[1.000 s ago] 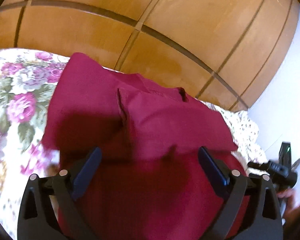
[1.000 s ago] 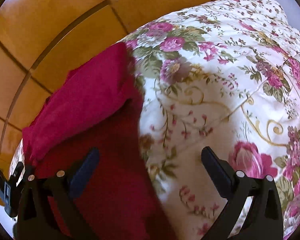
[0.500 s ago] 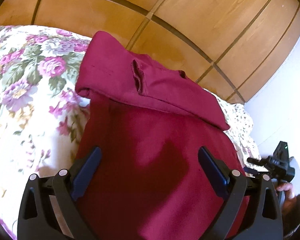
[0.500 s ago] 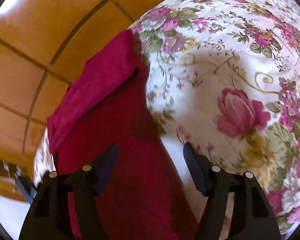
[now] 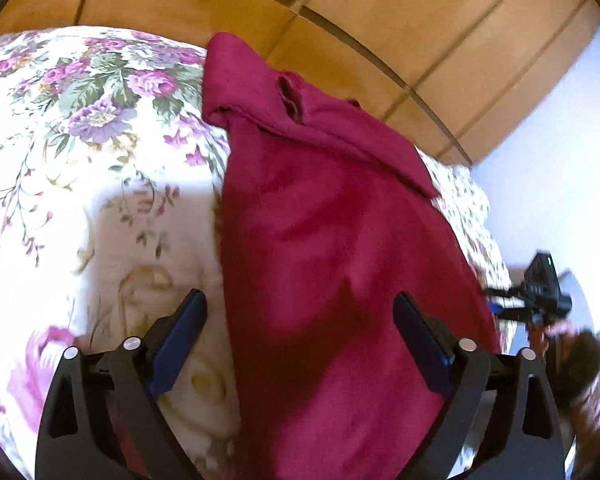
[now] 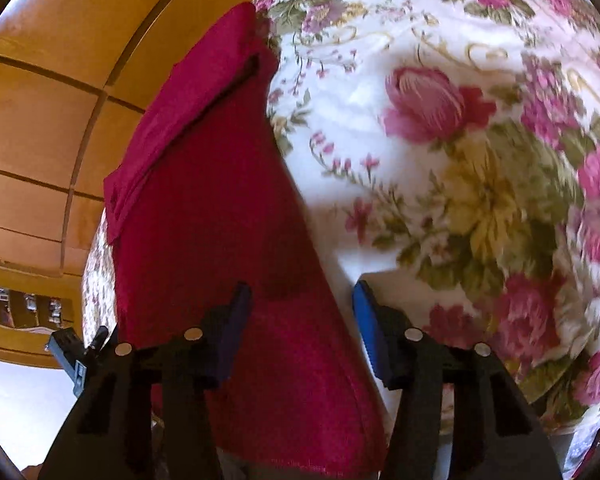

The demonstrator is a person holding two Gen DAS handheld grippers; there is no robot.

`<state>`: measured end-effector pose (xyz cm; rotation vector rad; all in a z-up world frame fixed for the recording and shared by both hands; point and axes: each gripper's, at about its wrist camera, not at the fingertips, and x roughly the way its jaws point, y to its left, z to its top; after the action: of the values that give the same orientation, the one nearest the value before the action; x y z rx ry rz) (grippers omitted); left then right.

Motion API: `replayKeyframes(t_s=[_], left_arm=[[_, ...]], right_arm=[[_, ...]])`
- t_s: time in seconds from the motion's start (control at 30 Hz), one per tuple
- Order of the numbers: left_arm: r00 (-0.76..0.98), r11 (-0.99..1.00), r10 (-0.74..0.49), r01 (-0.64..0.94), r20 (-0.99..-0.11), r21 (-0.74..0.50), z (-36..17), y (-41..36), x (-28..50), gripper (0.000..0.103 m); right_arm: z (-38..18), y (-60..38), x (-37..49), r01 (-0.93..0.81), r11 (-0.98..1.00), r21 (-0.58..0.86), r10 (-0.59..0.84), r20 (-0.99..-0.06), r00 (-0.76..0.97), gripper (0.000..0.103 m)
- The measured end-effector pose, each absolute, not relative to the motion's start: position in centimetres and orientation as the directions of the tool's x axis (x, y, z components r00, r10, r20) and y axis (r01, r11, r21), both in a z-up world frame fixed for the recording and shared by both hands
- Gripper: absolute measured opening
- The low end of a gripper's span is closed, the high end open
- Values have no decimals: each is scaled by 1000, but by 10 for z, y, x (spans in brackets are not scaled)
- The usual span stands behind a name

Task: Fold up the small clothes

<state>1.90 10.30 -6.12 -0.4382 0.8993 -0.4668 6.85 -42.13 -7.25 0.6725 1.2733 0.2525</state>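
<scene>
A crimson garment (image 5: 332,240) lies lengthwise on the floral bedspread (image 5: 80,168), its far end folded back over itself in a band (image 5: 300,112). My left gripper (image 5: 300,314) hovers open over the garment's near left part; the cloth's left edge runs between the fingers, with bedspread under the left one. In the right wrist view the same garment (image 6: 212,208) fills the left side. My right gripper (image 6: 302,300) is closing its jaws, with the garment's right edge between them and the pads not visibly pressing on it.
A panelled wooden wall (image 5: 340,12) rises behind the bed's far edge, with a white wall (image 5: 560,140) to the right. The right gripper (image 5: 540,288) and a hand show at the left view's right edge. A wooden shelf (image 6: 20,308) sits low left.
Both grippers have drawn back along the garment toward its near end, so the folded band looks farther away. The right gripper's jaws have narrowed from wide apart. The left jaws stay wide.
</scene>
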Motion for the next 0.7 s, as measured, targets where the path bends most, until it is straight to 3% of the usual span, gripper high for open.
replayKeyframes(t_s=[0.27, 0.33, 0.4, 0.47, 0.5, 0.57, 0.7], left_arm=[[452, 762, -637, 250, -624, -597, -67, 97, -1, 71], [439, 770, -634, 281, -637, -573, -66, 89, -6, 70], [418, 776, -631, 316, -654, -546, -64, 82, -10, 68], [418, 797, -604, 311, -678, -518, -64, 80, -10, 47], [416, 802, -598, 299, -686, -517, -64, 80, -6, 42], [395, 791, -610, 255, -687, -556, -67, 89, -2, 19], [365, 726, -677, 185, -640, -662, -69, 102, 1, 12]], right_arm=[[-77, -420, 43, 149, 762, 630, 589, -770, 246, 48], [-76, -414, 44, 135, 775, 617, 580, -780, 235, 48], [-74, -405, 47, 118, 806, 579, 547, -807, 224, 37], [-72, -400, 49, 111, 828, 549, 517, -826, 223, 25], [-71, -399, 49, 105, 822, 560, 529, -818, 224, 11], [-68, -395, 50, 88, 820, 566, 536, -813, 227, 10], [-55, -382, 52, 26, 800, 599, 574, -778, 258, 10]])
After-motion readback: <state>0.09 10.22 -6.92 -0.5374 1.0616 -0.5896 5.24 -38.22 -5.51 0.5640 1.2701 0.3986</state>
